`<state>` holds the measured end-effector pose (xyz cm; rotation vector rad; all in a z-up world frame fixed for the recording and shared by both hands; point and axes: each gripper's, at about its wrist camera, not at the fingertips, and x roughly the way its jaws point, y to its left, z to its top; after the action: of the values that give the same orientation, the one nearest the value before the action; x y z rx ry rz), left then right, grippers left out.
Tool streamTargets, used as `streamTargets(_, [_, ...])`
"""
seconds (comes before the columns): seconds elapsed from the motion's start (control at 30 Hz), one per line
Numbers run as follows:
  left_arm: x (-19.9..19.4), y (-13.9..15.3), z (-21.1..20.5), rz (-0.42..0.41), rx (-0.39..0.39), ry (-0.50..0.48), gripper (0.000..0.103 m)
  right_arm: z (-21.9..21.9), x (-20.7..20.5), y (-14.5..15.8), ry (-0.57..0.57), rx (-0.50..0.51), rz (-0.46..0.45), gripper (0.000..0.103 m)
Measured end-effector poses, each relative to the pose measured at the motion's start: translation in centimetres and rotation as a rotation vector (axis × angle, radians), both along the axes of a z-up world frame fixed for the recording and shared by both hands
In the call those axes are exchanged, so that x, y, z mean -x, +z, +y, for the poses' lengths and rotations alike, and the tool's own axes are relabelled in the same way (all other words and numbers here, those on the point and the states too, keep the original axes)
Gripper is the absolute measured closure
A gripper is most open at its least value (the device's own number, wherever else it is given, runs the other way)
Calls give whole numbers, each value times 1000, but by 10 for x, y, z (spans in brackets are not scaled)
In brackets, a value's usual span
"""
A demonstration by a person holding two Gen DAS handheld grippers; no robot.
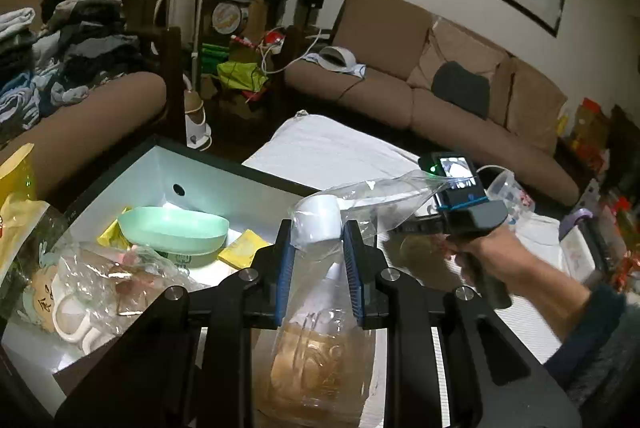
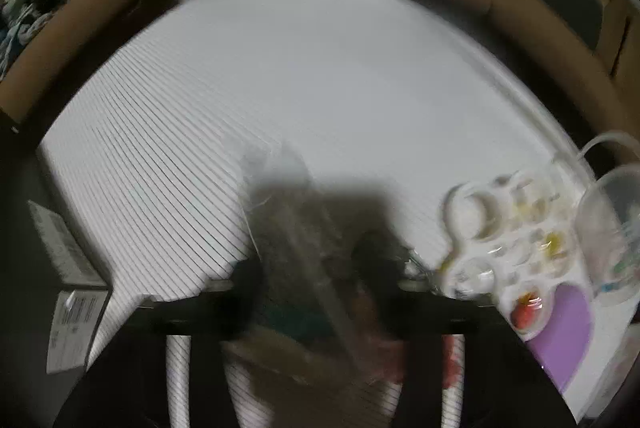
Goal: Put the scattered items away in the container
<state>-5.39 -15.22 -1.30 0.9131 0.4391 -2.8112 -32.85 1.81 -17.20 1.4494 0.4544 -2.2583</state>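
My left gripper (image 1: pixel 318 248) is shut on a clear plastic bag (image 1: pixel 324 352) holding a brownish item, its blue pads (image 1: pixel 285 268) pinching a white piece (image 1: pixel 318 220) inside the film. It hangs at the right edge of the open white-lined box (image 1: pixel 168 164). In the box lie a green bowl (image 1: pixel 176 228), yellow packets (image 1: pixel 244 248) and a bagged mug (image 1: pixel 76 308). A hand holds my right gripper (image 1: pixel 404 228) just to the right, at the bag's stretched end. The right wrist view is blurred. There my right gripper (image 2: pixel 312 268) looks shut on the same bag (image 2: pixel 292 228).
A white striped cloth (image 2: pixel 280 88) covers the table. At its right end sit a white paint palette (image 2: pixel 500 228), a clear plastic cup (image 2: pixel 612 228) and a purple sheet (image 2: pixel 568 328). A brown sofa (image 1: pixel 400 84) runs behind, and stacked clothes (image 1: pixel 60 44) lie on the left seat.
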Motion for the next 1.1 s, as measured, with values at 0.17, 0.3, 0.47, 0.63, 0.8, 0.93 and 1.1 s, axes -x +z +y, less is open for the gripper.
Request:
streamTargets(0.17, [0, -2, -2, -8, -8, 9, 81, 21, -24, 33, -27, 102, 64, 98])
streamTargets(0.3, [2, 0, 5, -12, -4, 7, 81, 58, -71, 88, -33, 240, 125, 98])
streamTargets(0.47, [3, 5, 26, -26, 27, -24, 81, 112, -165, 141, -32, 259, 266, 98])
streamTargets(0.63, [-6, 17, 47, -5, 70, -53, 81, 146, -238, 157, -98, 336, 283, 98])
streamTargets(0.8, [-16, 25, 49, 23, 78, -92, 81, 158, -290, 137, -162, 415, 277, 98])
streamTargets(0.93, [-27, 31, 26, 42, 54, -28, 81, 146, -291, 124, -179, 454, 211, 98])
streamTargets(1.1, [-40, 32, -3, 36, 50, 40, 81, 116, -306, 144, -119, 535, 232, 98])
